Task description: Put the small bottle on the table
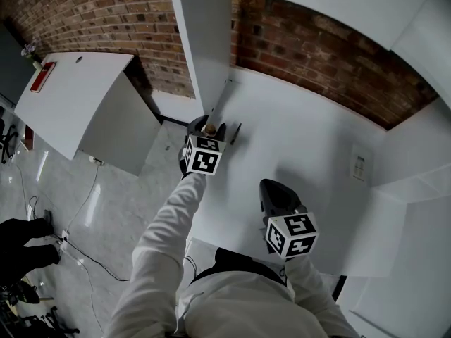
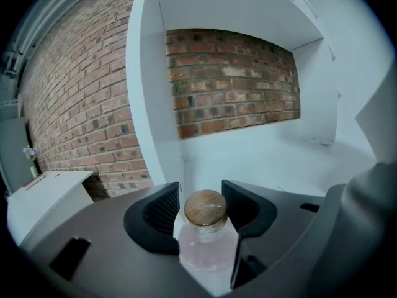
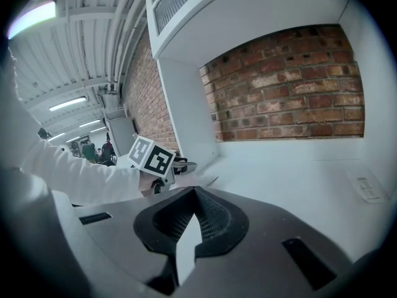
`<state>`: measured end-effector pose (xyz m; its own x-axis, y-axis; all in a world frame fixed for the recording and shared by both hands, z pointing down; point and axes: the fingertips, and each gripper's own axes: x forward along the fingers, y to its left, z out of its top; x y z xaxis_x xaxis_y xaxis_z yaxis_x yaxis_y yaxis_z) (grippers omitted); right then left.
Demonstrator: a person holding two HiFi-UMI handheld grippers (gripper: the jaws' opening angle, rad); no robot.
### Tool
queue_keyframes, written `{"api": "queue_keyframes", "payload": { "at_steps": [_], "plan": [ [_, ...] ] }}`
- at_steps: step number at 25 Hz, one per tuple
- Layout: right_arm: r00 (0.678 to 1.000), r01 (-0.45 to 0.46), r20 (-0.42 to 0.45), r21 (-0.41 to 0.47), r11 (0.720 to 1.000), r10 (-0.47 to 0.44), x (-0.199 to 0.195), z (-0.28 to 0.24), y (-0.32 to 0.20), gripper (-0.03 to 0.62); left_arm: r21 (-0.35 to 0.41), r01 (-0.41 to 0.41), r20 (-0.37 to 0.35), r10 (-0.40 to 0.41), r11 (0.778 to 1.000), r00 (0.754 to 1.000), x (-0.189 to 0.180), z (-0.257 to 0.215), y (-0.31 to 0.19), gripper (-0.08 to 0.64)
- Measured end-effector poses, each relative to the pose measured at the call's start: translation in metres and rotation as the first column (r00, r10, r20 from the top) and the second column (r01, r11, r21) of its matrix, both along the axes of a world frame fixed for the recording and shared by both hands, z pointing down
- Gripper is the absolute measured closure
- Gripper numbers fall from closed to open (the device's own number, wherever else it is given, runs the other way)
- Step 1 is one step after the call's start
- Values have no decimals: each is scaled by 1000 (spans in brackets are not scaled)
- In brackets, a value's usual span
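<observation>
Currently small bottle (image 2: 206,241), wooden cap, upright on white table (image 1: 303,139) near its left edge, beside white upright panel (image 1: 204,41). Left gripper (image 2: 201,194) jaws apart around bottle, pads not pressing. Right gripper (image 3: 195,194) jaws closed, empty.

At eleven o'clock from my left gripper (image 2: 200,187) a tall white upright panel (image 2: 149,104) stood in the way; the red brick wall (image 2: 229,79) closed off twelve; bare white tabletop (image 2: 279,160) lay open from one to three.

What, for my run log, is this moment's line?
left gripper: open; small bottle: upright between its jaws, on table; right gripper: shut, empty
</observation>
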<state>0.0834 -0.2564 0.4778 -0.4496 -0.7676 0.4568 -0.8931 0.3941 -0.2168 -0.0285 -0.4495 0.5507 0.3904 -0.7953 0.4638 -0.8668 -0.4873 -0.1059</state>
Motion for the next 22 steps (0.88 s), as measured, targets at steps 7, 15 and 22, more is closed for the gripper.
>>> {"api": "queue_keyframes", "payload": {
  "at_steps": [7,15,22],
  "plan": [
    [1000,3,0,8,1000,-3,-4,-1,3,565,78,14,-68,-9,997,998,-2,-29,17,348],
    [1000,14,4,21,1000,-14,-11,-6,7,565,143,45,-174,-19,989,985,-18,-74,51,365],
    [1000,25,3,37,999,-25,-16,-8,13,565,108,77,-234,-50,991,971,-38,-71,91,433]
  ]
}}
